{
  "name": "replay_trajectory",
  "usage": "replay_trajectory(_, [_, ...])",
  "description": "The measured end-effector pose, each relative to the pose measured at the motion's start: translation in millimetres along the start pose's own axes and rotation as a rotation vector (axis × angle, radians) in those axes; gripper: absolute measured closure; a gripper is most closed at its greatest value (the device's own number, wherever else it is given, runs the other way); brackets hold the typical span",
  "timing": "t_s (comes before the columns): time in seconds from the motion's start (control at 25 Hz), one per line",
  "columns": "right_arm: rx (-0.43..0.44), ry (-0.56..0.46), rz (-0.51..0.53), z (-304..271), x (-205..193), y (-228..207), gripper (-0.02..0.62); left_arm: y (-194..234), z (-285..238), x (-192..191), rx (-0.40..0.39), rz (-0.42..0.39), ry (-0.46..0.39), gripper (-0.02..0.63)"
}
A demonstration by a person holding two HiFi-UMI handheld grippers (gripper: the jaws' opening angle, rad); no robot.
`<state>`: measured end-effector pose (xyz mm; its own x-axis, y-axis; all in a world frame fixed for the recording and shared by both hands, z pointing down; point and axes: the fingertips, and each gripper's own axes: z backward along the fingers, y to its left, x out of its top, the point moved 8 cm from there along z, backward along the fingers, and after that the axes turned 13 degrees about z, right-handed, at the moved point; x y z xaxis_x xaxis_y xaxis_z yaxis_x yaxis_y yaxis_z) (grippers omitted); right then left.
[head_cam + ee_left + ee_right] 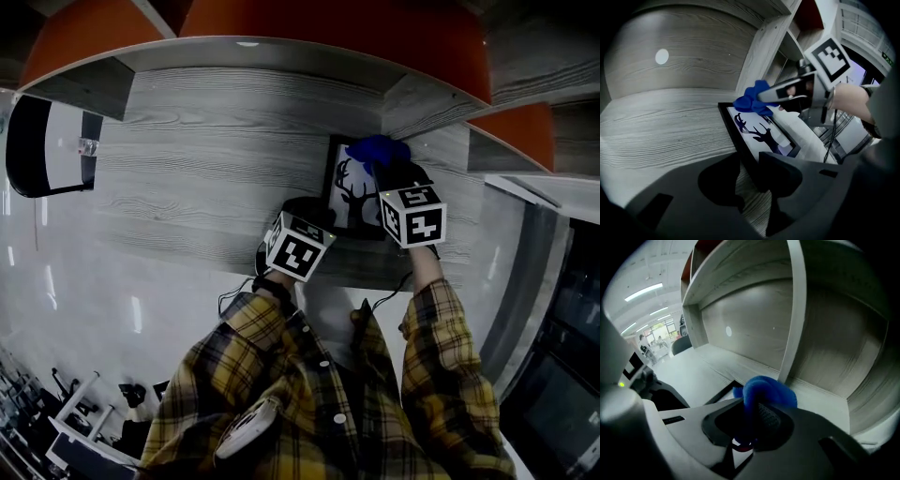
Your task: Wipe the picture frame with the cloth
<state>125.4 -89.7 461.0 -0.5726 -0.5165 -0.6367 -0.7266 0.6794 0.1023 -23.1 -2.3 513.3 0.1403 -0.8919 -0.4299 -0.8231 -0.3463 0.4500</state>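
1 picture frame [352, 193], black border, 1 print in it: a dark deer head with antlers on white. It stands propped on the grey wood-grain shelf [206, 178], at about 1 o'clock from the middle of the head view, close to the upright divider [794, 310].

1 blue cloth [765, 389], bunched, sits at the frame's 12–1 o'clock corner, touching it.

2 grippers. The right gripper [757, 416] has its jaws pinched on the cloth, with the wad bulging out past the tips. It comes at the frame from 5 o'clock. The left gripper [752, 176] is at the frame's 7 o'clock corner. The black frame edge runs in between its jaws, which look closed onto it; a strip of shelf shows in the gap just below.

2 marker cubes, one on each gripper: left cube [298, 246], right cube [412, 216]. Their faces carry black-and-white square codes only.

1 round white dot [661, 56] on the shelf's back panel, at 10 o'clock in the left gripper view.

Person in a yellow plaid shirt [309, 403], 2 sleeves reaching up toward 12 o'clock.
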Motion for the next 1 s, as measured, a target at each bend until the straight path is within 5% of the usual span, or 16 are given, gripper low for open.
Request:
replay_trajectory(0.16, [0.009,0.089,0.047,-26,-10,6,0.543,0,0,0,-0.012,0.001,0.007,0.476])
replay_trajectory(1.0, [0.283,0.172,-0.115,16,-50,78,0.543,2,-1,-2,0.028,-0.007,0.016,0.476])
